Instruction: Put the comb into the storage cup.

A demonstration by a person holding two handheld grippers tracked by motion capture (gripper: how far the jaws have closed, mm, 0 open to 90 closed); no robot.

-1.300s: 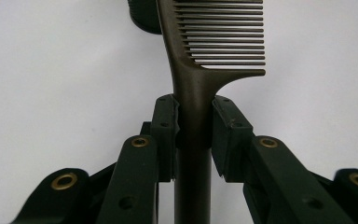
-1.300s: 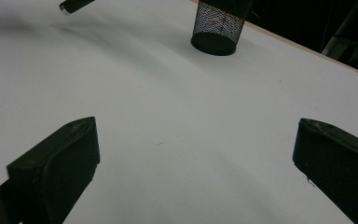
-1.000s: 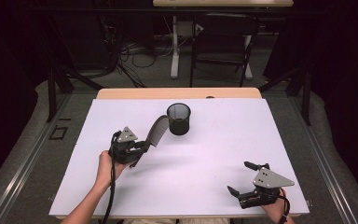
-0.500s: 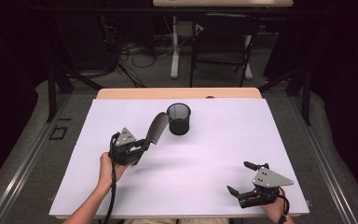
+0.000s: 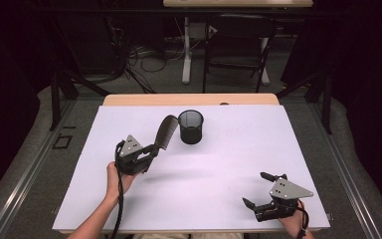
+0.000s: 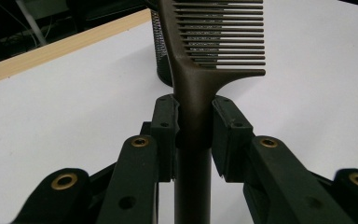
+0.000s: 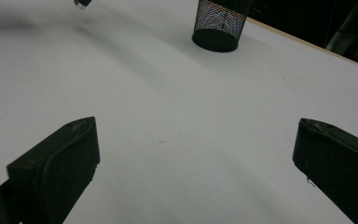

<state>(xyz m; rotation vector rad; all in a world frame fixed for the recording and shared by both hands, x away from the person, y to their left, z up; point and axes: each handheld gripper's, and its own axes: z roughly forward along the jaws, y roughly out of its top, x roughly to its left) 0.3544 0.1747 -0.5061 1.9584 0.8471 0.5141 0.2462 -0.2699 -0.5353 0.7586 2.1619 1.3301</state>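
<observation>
A dark brown comb (image 5: 165, 132) is clamped by its handle in my left gripper (image 5: 151, 148), which is shut on it. The comb tilts up and to the right above the white table, its toothed end close to the left side of a black mesh cup (image 5: 191, 127). In the left gripper view both pads press the comb handle (image 6: 192, 107), and the cup (image 6: 161, 60) shows just behind the teeth. My right gripper (image 5: 254, 189) rests near the front right corner, jaws wide open with nothing between them. The right gripper view looks across bare table toward the cup (image 7: 220, 25).
The white sheet (image 5: 229, 149) covers the table, with a wooden strip (image 5: 189, 99) along its far edge. Beyond it stand table legs, cables and a dark floor. A person's forearms come in from the bottom edge.
</observation>
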